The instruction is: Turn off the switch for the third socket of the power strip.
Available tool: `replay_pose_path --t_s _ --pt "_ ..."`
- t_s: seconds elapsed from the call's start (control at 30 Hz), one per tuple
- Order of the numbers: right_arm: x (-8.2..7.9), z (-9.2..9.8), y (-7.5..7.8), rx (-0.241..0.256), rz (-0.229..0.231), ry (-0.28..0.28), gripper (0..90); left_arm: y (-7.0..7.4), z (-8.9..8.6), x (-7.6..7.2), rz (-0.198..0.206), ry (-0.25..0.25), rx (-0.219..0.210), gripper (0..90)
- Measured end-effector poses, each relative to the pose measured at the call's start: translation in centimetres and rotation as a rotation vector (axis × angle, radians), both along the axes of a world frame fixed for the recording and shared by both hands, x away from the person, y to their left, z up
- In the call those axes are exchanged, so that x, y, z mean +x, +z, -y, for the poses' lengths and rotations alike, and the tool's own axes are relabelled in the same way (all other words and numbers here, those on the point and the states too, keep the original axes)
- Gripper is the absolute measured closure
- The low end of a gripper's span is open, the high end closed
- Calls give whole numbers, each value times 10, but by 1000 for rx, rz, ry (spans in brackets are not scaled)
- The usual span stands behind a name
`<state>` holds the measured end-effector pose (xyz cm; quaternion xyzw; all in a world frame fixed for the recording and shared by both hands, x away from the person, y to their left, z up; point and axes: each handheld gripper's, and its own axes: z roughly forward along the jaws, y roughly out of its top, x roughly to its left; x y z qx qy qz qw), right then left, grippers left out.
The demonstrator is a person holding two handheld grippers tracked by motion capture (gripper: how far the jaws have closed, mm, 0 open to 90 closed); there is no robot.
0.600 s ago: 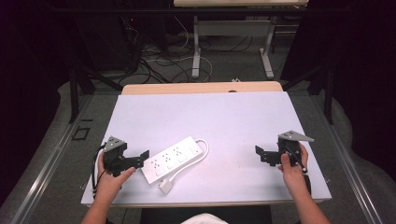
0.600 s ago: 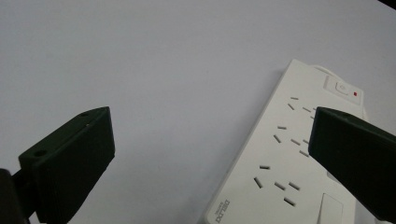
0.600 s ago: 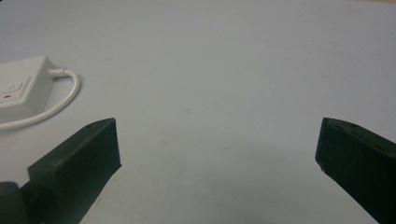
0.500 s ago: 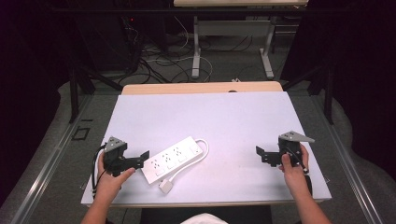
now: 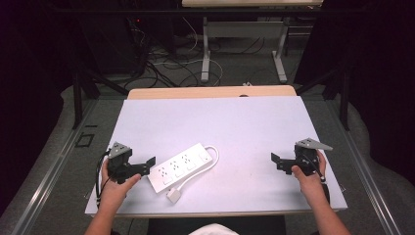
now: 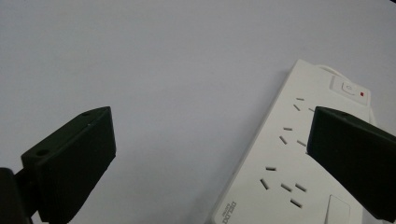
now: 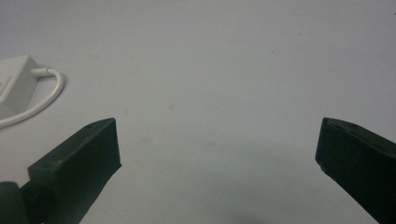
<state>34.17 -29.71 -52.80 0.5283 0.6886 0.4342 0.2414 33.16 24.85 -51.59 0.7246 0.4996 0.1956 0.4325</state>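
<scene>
At lower left, my left gripper (image 5: 149, 164) gapes wide and empty, just beside the white plastic six-outlet power strip (image 5: 180, 167) lying lower centre on the pale table (image 5: 220, 122). Lower right, my right gripper (image 5: 275, 159) gapes empty too, well apart.

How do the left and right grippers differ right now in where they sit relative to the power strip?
The left gripper sits right beside the power strip, one jaw over its sockets; the right gripper sits far off near the table's other edge, facing bare surface. Both are open, hand-held, empty, pointing inward.
</scene>
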Motion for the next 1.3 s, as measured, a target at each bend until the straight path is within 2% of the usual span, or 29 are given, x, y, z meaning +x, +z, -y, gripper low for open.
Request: replay_pose_path --t_s 0.2,0.27,0.37,0.5,0.63,0.83,0.87,0.9,0.97,1.13,1.3 --pt "1 0 0 0 2 -23 0 2 1 -1 3 -9 12 25" --pt "1 -1 -1 -3 16 -33 0 3 1 -1 -2 -12 14 30" --pt "1 0 -1 -22 14 -13 0 4 1 -2 -3 -14 15 43" --pt "1 0 -2 -17 3 -14 0 6 2 -3 -4 -17 22 65" --pt "1 1 -1 -16 -10 -8 4 10 2 -4 -1 -12 29 132" --pt "1 0 2 -43 -15 3 22 13 3 -6 -10 -13 29 222" --pt "1 0 2 -40 -8 9 29 14 3 -6 -12 -12 25 274" --pt "1 0 2 -40 -8 9 29 15 3 -6 -18 -18 31 274" --pt "1 -2 2 -43 -16 10 29 16 4 -8 -18 -17 36 351" --pt "1 -2 1 -46 -12 12 43 18 7 -9 -11 -39 52 412" --pt "1 -3 0 -41 -16 9 50 19 12 -10 -21 -57 60 420"
